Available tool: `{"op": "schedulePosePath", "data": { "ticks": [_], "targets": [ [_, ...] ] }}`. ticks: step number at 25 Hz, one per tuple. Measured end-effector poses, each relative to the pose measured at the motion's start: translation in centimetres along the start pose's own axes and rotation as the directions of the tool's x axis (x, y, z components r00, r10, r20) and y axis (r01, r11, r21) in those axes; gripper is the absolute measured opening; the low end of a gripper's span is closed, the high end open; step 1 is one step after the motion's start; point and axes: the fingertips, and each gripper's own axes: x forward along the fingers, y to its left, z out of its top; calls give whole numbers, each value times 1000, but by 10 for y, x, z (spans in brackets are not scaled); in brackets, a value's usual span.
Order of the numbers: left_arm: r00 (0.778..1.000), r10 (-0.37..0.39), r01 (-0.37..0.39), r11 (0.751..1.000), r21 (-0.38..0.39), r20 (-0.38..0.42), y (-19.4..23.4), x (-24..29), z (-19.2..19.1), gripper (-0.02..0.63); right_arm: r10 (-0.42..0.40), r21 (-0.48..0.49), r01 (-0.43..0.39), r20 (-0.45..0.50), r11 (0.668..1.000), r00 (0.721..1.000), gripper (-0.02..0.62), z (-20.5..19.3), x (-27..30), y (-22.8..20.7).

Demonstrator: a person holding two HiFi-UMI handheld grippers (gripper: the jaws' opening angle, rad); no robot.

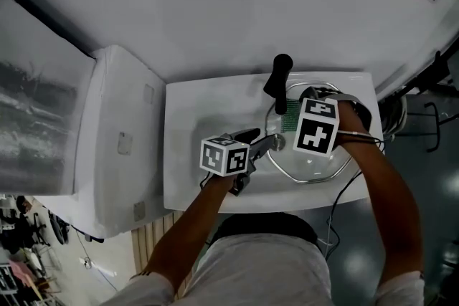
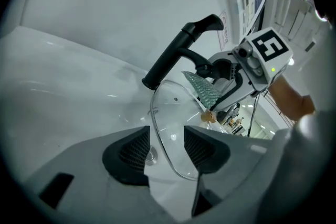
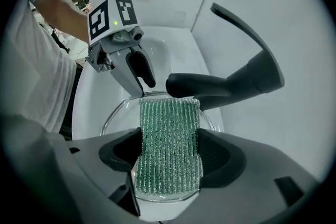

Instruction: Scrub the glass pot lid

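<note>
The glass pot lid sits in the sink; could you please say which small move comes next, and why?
Probably close the left claw on the rim of the glass lid: those jaws stand open astride it, while the right claw holds the green scrubber over it.

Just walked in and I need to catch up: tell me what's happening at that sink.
A person works over a white sink with a gripper in each hand. The right gripper is shut on a green scouring pad, held at a glass pot lid by the black faucet. The left gripper has its jaws open, with the lid's rim between them but not clamped.
</note>
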Motion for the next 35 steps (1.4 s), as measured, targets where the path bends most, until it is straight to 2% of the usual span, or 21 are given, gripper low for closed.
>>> {"op": "schedulePosePath", "data": {
  "ticks": [6, 11, 16, 19, 23, 27, 31, 35],
  "targets": [
    [1000, -6, 6, 999, -38, -6, 8, 7, -2, 196, 37, -82, -35, 17, 996, 999, 331, 7, 20, -5],
    [1000, -11, 10, 998, -57, -16, 11, 15, -5, 196, 25, -102, -20, 47, 995, 999, 331, 12, 35, -8],
    [999, -33, 31, 996, -80, -17, 12, 18, -7, 196, 47, -113, -43, 37, 993, 998, 331, 12, 46, -10],
    [998, -65, 64, 994, -86, -13, 8, 19, -6, 151, 67, -98, -62, 48, 993, 997, 331, 12, 47, -13],
    [997, -71, 71, 993, -100, -6, 8, 18, -6, 133, 97, -40, -95, 70, 995, 993, 331, 5, 47, -17],
    [998, -63, 62, 993, -99, -4, 8, 18, -6, 133, 107, 63, -114, 101, 992, 989, 331, -15, 43, -28],
    [999, -54, 54, 994, -99, -3, 8, 17, -6, 133, 72, 197, -91, 98, 976, 993, 331, -49, 40, -45],
    [999, -49, 49, 993, -103, -4, 8, 17, -6, 132, 15, 336, -39, 72, 941, 997, 331, -87, 36, -62]
  ]
}}
